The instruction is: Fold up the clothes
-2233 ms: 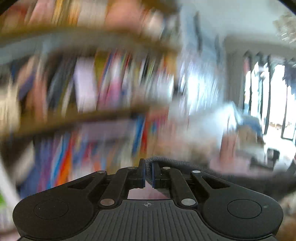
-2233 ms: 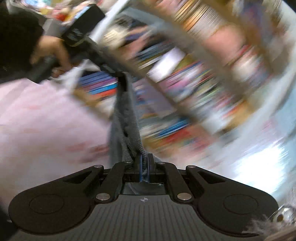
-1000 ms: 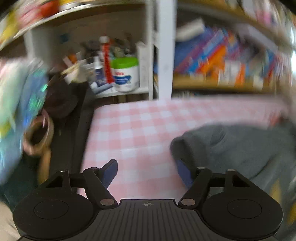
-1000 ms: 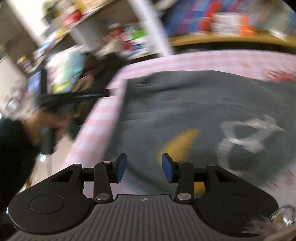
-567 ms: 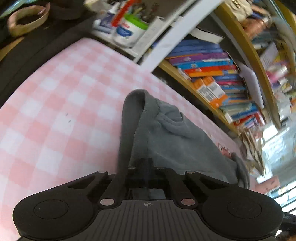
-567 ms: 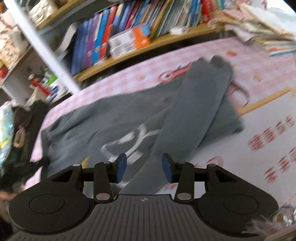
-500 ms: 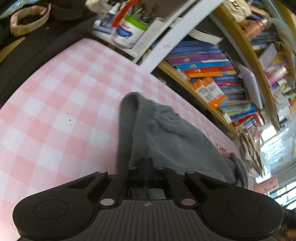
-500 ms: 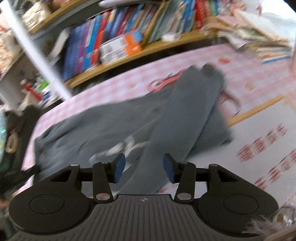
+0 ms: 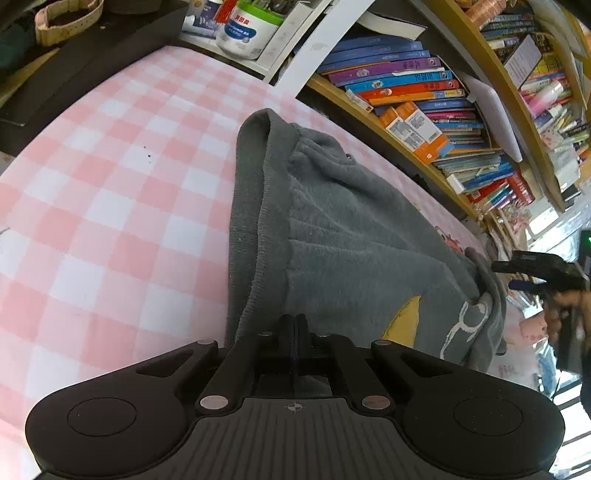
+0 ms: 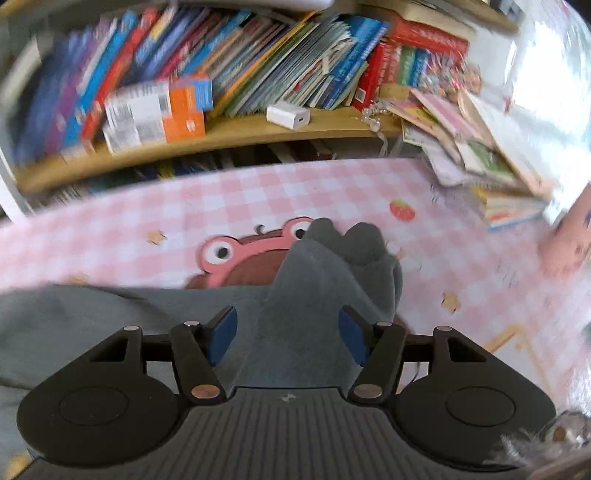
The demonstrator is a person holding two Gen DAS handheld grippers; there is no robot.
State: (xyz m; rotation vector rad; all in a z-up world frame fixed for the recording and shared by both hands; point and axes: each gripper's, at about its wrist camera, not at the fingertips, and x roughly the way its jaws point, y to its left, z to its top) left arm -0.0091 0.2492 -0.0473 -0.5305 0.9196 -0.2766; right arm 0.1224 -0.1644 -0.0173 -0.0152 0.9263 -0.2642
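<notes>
1. Bookshelves (image 10: 258, 74) back a pink checked tabletop (image 9: 110, 206) where grey trousers (image 9: 351, 240) lie lengthwise.
2. Left claw (image 9: 294, 328) pinches the waistband (image 9: 247, 221).
3. Right claw (image 10: 287, 334), jaws just widening, empty, straddles the leg end (image 10: 332, 266) (nearest it).

No readable text; tub (image 9: 248, 31) label, book spines (image 10: 258, 70) too blurred.
</notes>
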